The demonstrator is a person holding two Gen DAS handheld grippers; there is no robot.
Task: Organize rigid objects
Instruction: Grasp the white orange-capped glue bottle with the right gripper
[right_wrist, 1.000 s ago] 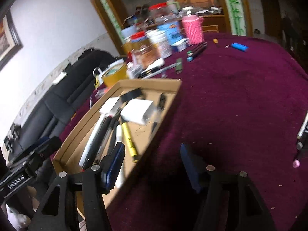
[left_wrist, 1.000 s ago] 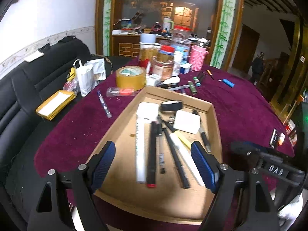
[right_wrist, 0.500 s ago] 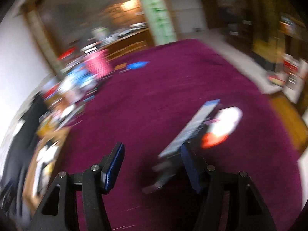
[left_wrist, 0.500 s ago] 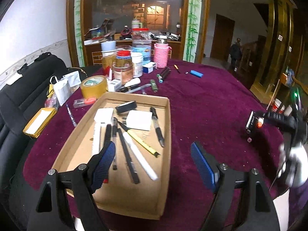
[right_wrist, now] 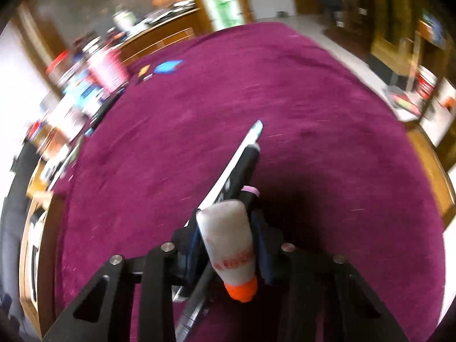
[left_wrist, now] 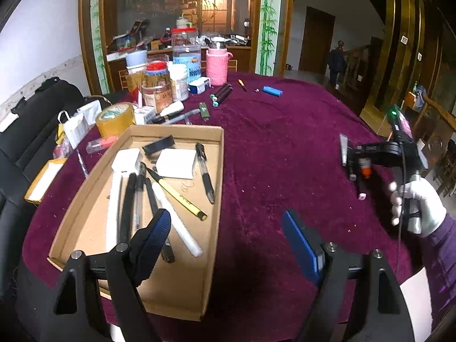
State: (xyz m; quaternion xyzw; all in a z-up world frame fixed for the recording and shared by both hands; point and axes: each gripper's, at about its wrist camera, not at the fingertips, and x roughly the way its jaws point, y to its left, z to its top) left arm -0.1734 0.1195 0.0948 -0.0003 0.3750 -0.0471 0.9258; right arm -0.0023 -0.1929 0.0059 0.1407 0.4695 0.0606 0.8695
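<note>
Since a second ago, right gripper (right_wrist: 228, 245) has swung from the cardboard tray (left_wrist: 218, 199) to the table's right side. Left gripper (left_wrist: 226, 240) hangs wide apart, empty, over plush maroon cloth (left_wrist: 270, 148). Right jaws are closing on a white, orange-capped bottle (right_wrist: 229, 245) (pens beside it).

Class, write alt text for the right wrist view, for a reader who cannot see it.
The right gripper is closing around a small white bottle with an orange cap, which sits between its blue pads along with a dark pen and a flat white strip. Below lies a purple tablecloth; the cluttered far edge at upper left is blurred.
</note>
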